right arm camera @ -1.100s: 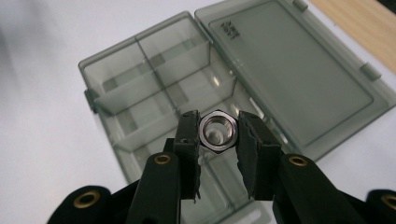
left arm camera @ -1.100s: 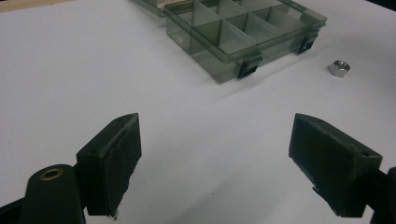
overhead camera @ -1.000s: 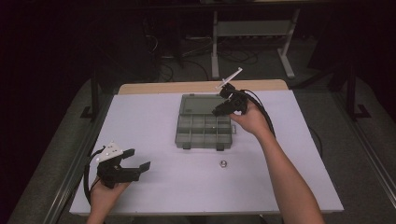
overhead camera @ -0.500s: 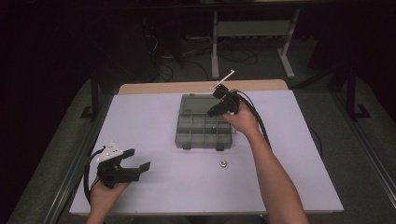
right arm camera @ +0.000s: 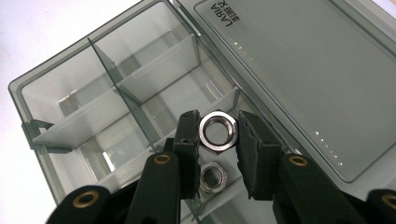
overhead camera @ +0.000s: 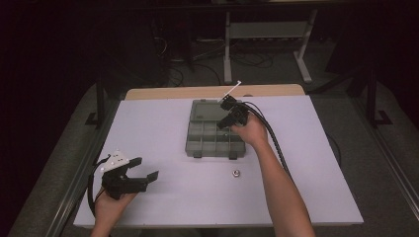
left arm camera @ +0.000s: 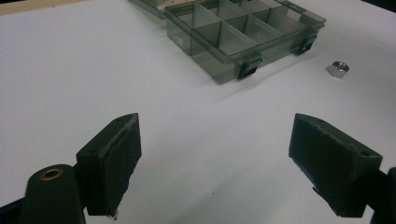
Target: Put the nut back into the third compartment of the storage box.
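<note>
Steel shows bright between the black pads of the right gripper (right arm camera: 218,140): a hex nut (right arm camera: 217,131) is pinched across its flats, its bore facing the camera, so the jaws stand narrow and closed on it. Gripping it by the flats likely keeps it from rolling out on its way into the grey-green compartment box (overhead camera: 215,129). Below the held nut, a second nut (right arm camera: 213,178) already lies in one of the box's compartments, which suggests the nuts are being sorted there one by one. The box's hinged lid (right arm camera: 308,79) lies flat and open beside the compartments, leaving them free to reach from above. In the high view the right gripper (overhead camera: 229,116) hangs over the box's far right part, while a loose nut (overhead camera: 236,173) waits on the white table (overhead camera: 168,123) in front of the box. The left gripper (overhead camera: 136,174) rests near the table's front left corner, jaws wide apart and holding nothing, well apart from the work. Against the earlier frames, the right hand has come leftward and lower over the box; the left one has kept its place.
</note>
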`<state>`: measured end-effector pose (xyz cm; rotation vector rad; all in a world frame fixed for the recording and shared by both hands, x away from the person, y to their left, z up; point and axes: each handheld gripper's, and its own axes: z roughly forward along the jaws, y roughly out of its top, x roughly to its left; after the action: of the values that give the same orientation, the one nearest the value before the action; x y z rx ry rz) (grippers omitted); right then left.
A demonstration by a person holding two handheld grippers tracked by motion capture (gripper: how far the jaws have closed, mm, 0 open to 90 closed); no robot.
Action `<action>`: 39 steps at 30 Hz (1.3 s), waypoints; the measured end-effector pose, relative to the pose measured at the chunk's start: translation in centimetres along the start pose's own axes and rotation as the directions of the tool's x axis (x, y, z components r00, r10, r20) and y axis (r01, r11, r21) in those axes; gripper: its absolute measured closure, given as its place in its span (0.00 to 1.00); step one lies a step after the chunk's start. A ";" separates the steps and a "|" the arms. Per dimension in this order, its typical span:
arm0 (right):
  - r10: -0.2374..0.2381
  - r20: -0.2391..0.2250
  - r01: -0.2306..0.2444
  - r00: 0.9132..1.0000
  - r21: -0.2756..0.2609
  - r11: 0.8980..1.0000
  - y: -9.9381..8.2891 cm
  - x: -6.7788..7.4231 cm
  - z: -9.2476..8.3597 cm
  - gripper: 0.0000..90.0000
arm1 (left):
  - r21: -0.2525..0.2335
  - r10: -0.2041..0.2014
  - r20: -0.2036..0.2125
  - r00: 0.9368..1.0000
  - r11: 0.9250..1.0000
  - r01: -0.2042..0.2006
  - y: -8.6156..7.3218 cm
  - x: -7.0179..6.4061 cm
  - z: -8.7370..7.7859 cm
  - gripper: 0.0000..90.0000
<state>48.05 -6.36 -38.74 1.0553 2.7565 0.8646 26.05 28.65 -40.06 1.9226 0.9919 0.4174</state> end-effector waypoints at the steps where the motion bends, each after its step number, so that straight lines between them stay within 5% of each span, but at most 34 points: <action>1: 0.000 0.003 0.000 1.000 0.000 1.000 0.0 0.0 0.1 0.77 | 0.000 0.001 0.001 1.000 1.000 -0.001 0.0 0.0 0.0 0.18; 12: 0.000 0.005 0.000 1.000 0.009 1.000 -0.7 -0.2 0.8 0.75 | 0.006 -0.001 0.000 1.000 1.000 0.001 0.0 -0.1 0.0 0.18; 16: 0.018 -0.014 -0.018 1.000 -0.029 0.999 -1.1 -0.5 0.4 0.72 | 0.005 0.002 0.002 1.000 1.000 -0.002 0.0 0.0 0.0 0.18; 29: -0.029 -0.030 0.028 0.999 -0.048 0.998 -2.3 0.5 -2.4 0.65 | 0.009 0.004 -0.002 1.000 1.000 -0.004 0.0 -0.1 0.0 0.18; 39: -0.064 -0.062 0.058 0.996 -0.089 0.994 -5.0 2.5 -5.0 0.59 | 0.006 0.005 -0.006 1.000 1.000 -0.005 0.0 -0.1 0.1 0.18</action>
<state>41.88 -10.24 -36.86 0.9395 2.7586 1.0180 26.06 28.57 -40.09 1.9309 0.9935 0.4233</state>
